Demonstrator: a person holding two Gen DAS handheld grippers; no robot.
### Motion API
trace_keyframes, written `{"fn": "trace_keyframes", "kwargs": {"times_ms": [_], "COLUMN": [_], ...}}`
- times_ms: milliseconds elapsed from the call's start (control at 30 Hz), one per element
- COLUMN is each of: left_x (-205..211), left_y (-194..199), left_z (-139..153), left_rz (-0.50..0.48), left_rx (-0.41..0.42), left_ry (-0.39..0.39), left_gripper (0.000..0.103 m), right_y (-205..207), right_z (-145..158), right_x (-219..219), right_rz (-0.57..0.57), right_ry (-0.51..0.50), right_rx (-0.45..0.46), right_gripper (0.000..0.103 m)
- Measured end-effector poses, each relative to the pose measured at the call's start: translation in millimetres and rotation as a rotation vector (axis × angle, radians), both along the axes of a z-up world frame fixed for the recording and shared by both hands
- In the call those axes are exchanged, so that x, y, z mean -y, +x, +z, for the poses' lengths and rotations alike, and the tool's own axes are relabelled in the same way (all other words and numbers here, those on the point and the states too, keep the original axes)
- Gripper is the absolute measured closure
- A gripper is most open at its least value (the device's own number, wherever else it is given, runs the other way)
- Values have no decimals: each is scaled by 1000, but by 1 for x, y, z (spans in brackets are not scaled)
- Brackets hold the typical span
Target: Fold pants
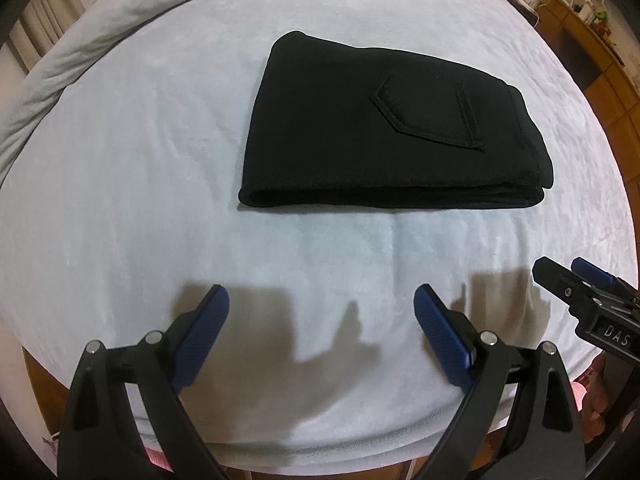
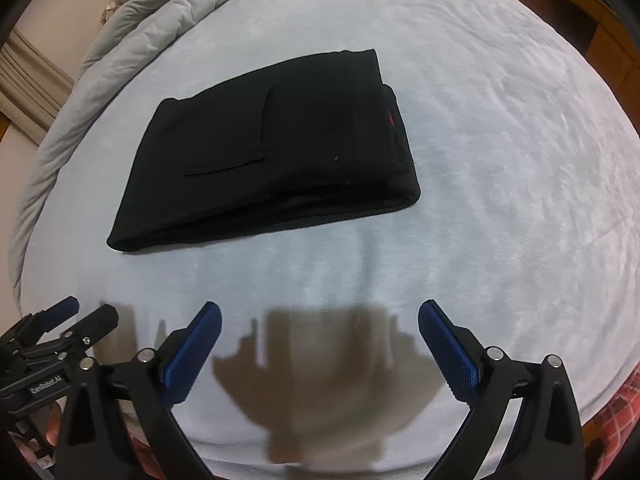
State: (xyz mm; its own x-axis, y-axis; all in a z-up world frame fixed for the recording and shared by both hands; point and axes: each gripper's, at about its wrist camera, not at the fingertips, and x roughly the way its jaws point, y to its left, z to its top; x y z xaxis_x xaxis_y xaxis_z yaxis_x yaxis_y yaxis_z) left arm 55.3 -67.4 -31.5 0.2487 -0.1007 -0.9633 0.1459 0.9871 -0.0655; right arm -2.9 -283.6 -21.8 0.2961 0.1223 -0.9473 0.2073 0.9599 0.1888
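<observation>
Black pants (image 1: 384,132) lie folded into a compact rectangle on the pale blue bed cover, back pocket facing up. In the right wrist view the same pants (image 2: 272,152) sit ahead and to the left. My left gripper (image 1: 322,302) hovers open above the near part of the bed, short of the pants, with nothing between its blue pads. My right gripper (image 2: 320,318) is open too, empty, and just as far back. Each gripper shows at the edge of the other's view: the right gripper (image 1: 568,276) and the left gripper (image 2: 86,314).
A bunched grey duvet (image 2: 132,28) runs along the far left of the bed cover (image 1: 160,160). Wooden furniture (image 1: 592,48) with small items stands at the far right. The bed's near edge is just below the grippers. A red checked fabric (image 2: 616,396) shows at the lower right.
</observation>
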Motion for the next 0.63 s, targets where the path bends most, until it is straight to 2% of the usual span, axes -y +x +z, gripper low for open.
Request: {"fn": "trace_keyframes", "kwargs": {"times_ms": [633], "left_x": [12], "left_y": [-3], "left_z": [5], "left_rz": [-28], "left_rx": [17], "left_ry": [-2], "left_gripper": [10], "right_y": [4], "right_z": [-8], "right_x": [0], "right_rz": [8], "right_ry": [-8], "right_rx": [-25], "right_gripper": [4]}}
